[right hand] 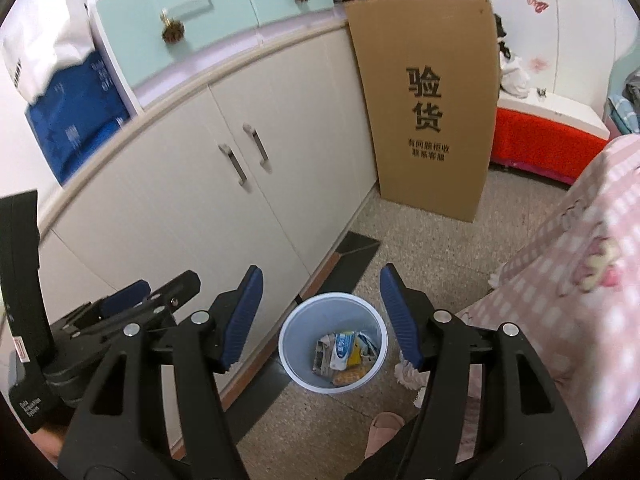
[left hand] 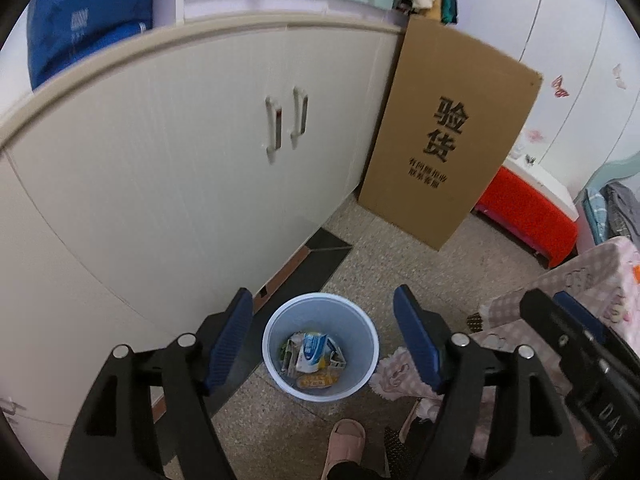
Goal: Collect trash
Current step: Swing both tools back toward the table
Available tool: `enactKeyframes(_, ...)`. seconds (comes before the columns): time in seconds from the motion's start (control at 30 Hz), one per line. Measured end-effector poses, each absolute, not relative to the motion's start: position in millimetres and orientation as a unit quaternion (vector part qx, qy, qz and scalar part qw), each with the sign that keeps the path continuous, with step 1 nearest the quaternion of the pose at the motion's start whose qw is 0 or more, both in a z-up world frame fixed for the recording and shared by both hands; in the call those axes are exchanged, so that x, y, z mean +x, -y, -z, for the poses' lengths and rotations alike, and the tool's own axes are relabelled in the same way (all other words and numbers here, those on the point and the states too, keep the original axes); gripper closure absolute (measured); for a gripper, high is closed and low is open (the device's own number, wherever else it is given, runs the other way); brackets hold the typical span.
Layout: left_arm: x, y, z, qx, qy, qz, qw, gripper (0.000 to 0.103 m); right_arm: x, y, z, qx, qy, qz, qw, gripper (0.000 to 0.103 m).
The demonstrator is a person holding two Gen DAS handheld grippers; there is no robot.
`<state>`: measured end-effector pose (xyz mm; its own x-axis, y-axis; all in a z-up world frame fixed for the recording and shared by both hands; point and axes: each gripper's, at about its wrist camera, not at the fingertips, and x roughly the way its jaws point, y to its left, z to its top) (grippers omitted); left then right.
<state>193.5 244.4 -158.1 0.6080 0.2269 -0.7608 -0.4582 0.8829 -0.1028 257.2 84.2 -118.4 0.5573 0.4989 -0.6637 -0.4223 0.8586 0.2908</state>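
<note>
A pale blue trash bin stands on the speckled floor next to the white cabinet. It holds several crumpled wrappers, one blue and white, one orange. My left gripper is open and empty, held above the bin. In the right wrist view the bin with the wrappers lies below my right gripper, which is open and empty. The left gripper shows at the left of that view, and the right gripper shows at the right of the left wrist view.
A white cabinet with two door handles runs along the left. A tall cardboard box leans at its end. A red stool stands behind it. A pink checked cloth hangs at the right. A pink slipper is near the bin.
</note>
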Motion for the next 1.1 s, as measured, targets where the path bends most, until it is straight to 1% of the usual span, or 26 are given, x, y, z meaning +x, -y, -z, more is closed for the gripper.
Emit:
enactKeyframes(0.23, 170.5, -201.6, 107.5, -0.135, -0.364, -0.158, 0.908, 0.030, 230.0, -30.6, 71.1, 0.068, -0.358, -0.245, 0.898, 0.040)
enactKeyframes(0.4, 163.4, -139.0, 80.0, -0.109, -0.354, -0.101, 0.923, 0.028, 210.7, 24.7, 47.4, 0.068, -0.339, -0.214, 0.913, 0.039)
enactKeyframes(0.57, 167.1, -68.7, 66.5, -0.084, -0.362, -0.030, 0.928, 0.028, 196.8, 92.2, 35.7, 0.067, -0.330, -0.169, 0.926, 0.039)
enactKeyframes(0.87, 181.7, 49.4, 72.2, -0.058, -0.394, 0.080, 0.914, 0.028, 180.6, 223.6, 36.0, 0.063, -0.335, -0.067, 0.938, 0.039)
enactKeyframes(1.1, 199.4, 98.9, 88.1, -0.031, -0.415, 0.112, 0.902, 0.028, 175.4, 273.8, 53.5, 0.050, -0.359, -0.041, 0.931, 0.039)
